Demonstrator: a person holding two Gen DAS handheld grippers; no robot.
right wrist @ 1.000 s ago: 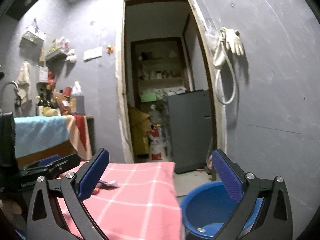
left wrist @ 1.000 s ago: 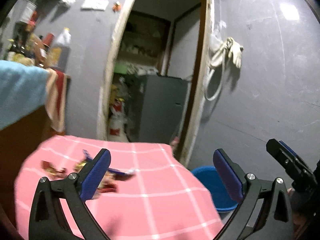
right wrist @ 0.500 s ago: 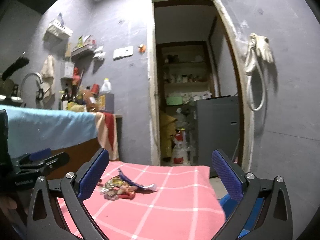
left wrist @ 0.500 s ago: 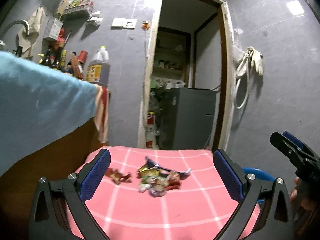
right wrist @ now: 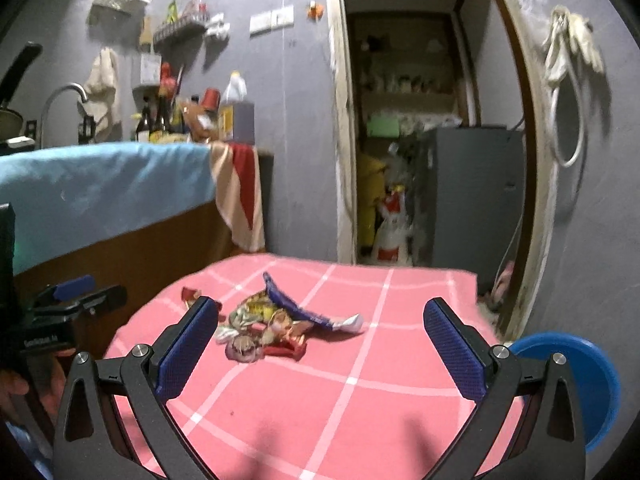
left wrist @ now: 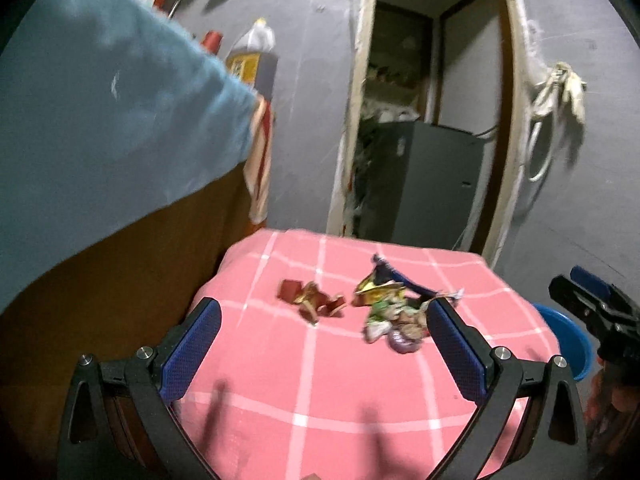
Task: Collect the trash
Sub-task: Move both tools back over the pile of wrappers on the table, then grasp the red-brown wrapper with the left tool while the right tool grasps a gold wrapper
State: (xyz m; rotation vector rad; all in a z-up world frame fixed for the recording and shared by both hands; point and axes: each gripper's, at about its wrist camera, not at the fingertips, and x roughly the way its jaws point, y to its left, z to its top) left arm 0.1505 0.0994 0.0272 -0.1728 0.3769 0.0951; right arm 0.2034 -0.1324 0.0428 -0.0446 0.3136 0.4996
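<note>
The left gripper (left wrist: pixel 320 352) hung with its blue-padded jaws spread wide over the near part of the desk covered in a pink cloth with white checks (left wrist: pixel 344 392), gripping nothing. The right gripper (right wrist: pixel 320 350) was likewise spread and empty. Ahead of both, toward the far edge, lay a heap of crumpled, colourful snack wrappers (right wrist: pixel 276 324), with a small red wrapper (left wrist: pixel 310 300) just to its left. A round blue plastic basin (right wrist: pixel 576 380) sat beside the desk's right edge.
</note>
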